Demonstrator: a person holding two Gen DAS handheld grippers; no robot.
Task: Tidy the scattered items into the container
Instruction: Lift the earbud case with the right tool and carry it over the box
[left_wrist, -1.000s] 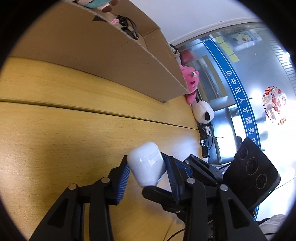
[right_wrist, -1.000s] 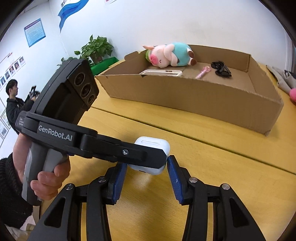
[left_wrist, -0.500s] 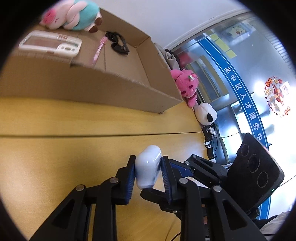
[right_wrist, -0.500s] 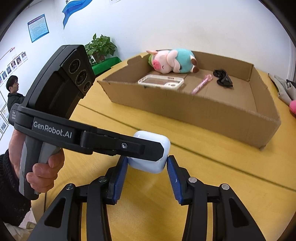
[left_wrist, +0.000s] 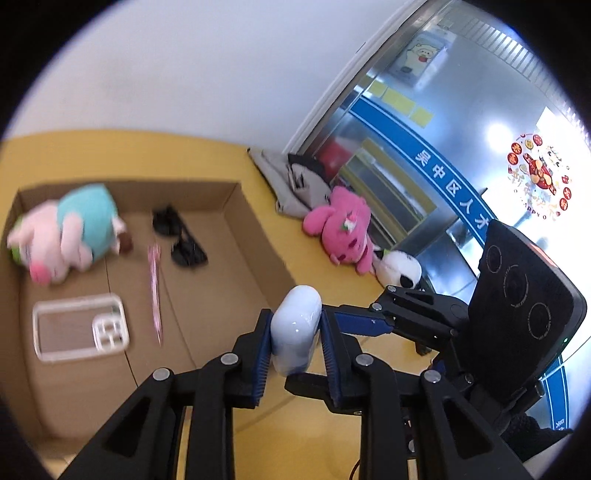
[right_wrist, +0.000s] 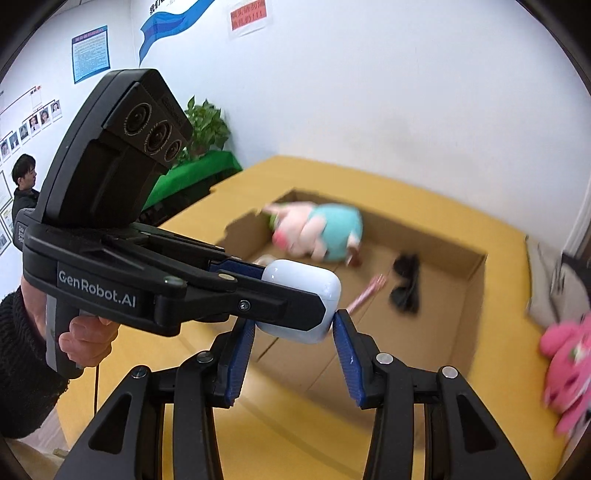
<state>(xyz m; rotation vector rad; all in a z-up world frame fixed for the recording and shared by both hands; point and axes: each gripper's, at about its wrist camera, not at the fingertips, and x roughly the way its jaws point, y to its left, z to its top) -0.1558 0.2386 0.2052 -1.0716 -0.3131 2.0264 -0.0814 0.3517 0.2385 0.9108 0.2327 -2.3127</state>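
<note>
My left gripper (left_wrist: 293, 338) is shut on a white earbud case (left_wrist: 294, 330) and holds it in the air near the right wall of the cardboard box (left_wrist: 255, 236). The case also shows in the right wrist view (right_wrist: 310, 295), held by the left gripper (right_wrist: 291, 291). My right gripper (right_wrist: 293, 354) is open; its blue pads (right_wrist: 347, 354) stand on either side of the case, just below it. The box (right_wrist: 469, 306) holds a pig plush (left_wrist: 70, 232), black sunglasses (left_wrist: 181, 240), a pink pen (left_wrist: 155, 291) and a clear phone case (left_wrist: 79, 326).
A pink plush (left_wrist: 343, 229), a panda plush (left_wrist: 399, 269) and grey cloth (left_wrist: 295, 184) lie on the yellow table (left_wrist: 314, 435) right of the box. A potted plant (right_wrist: 207, 125) and a person (right_wrist: 24, 184) are at the far left.
Both grippers have risen and moved toward the box, so both views now look down into it. The left gripper has kept hold of the earbud case; the right has stayed open.
</note>
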